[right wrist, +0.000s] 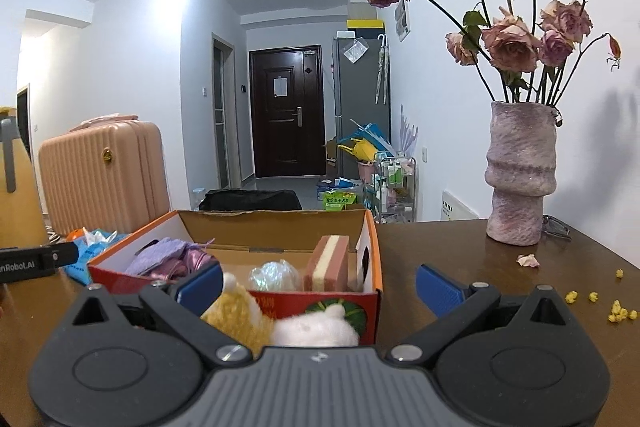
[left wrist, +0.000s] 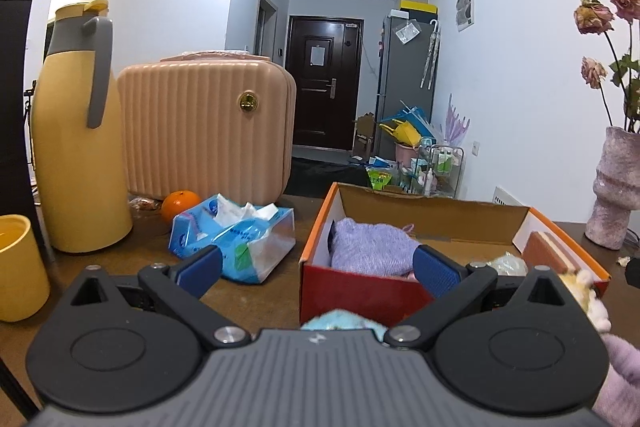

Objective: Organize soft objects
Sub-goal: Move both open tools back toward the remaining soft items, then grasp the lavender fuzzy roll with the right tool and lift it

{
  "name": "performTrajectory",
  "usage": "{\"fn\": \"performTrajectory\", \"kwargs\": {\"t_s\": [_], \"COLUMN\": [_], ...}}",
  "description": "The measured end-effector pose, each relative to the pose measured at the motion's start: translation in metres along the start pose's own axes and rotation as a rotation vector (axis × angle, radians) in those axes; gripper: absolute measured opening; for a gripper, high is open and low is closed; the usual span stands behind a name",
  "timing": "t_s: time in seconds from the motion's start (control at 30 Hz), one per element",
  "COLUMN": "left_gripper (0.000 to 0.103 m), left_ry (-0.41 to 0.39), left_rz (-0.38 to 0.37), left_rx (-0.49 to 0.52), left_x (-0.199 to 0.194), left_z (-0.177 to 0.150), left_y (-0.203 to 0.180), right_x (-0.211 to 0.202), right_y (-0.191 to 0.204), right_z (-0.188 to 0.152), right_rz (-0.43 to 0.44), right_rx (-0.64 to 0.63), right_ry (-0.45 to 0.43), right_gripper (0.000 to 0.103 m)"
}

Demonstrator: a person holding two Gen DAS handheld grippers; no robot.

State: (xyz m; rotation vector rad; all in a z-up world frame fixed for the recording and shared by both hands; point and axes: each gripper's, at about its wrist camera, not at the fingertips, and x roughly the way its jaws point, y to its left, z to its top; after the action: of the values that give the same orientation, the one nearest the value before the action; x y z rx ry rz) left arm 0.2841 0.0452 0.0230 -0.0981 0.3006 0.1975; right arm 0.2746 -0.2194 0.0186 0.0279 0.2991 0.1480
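Note:
An open orange-and-red cardboard box [left wrist: 362, 293] [right wrist: 372, 251] stands on the brown table. It holds a lilac knitted cloth [left wrist: 370, 247] [right wrist: 156, 259], a clear crinkly bag [right wrist: 276, 275] and a pink-and-cream sponge [right wrist: 326, 263]. My left gripper [left wrist: 318, 267] is open and empty in front of the box; a light blue fluffy thing [left wrist: 340, 321] lies just under it. My right gripper [right wrist: 318, 287] is open, above a yellow and white plush toy [right wrist: 280, 327] that lies against the box's near wall, between the fingers' bases. The plush also shows at the right edge of the left view [left wrist: 584, 291].
A blue tissue pack [left wrist: 236, 239], an orange [left wrist: 180, 205], a yellow jug [left wrist: 76, 147], a yellow cup [left wrist: 18, 265] and a pink ribbed case [left wrist: 204, 131] stand left of the box. A pink vase of dried roses [right wrist: 520, 175] and fallen petals [right wrist: 616, 313] are on the right.

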Motion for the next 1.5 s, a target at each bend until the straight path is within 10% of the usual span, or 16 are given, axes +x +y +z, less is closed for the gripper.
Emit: {"fn": "performTrajectory", "kwargs": {"t_s": [0.73,1.5], "left_gripper": [0.103,0.103], "left_ry": [0.068,0.136], "left_rz": [-0.039,-0.066], "left_rx": [0.059,0.059], "left_x": [-0.059,-0.059], "left_z": [-0.03,-0.041], "left_y": [0.0,-0.004], "right_x": [-0.049,0.016], "right_y": [0.004,0.0], "right_z": [-0.04,-0.06], "right_rz": [-0.002,0.075], "right_rx": [-0.075,-0.081], "right_ry": [0.091,0.36], "right_gripper": [0.103,0.092]}}
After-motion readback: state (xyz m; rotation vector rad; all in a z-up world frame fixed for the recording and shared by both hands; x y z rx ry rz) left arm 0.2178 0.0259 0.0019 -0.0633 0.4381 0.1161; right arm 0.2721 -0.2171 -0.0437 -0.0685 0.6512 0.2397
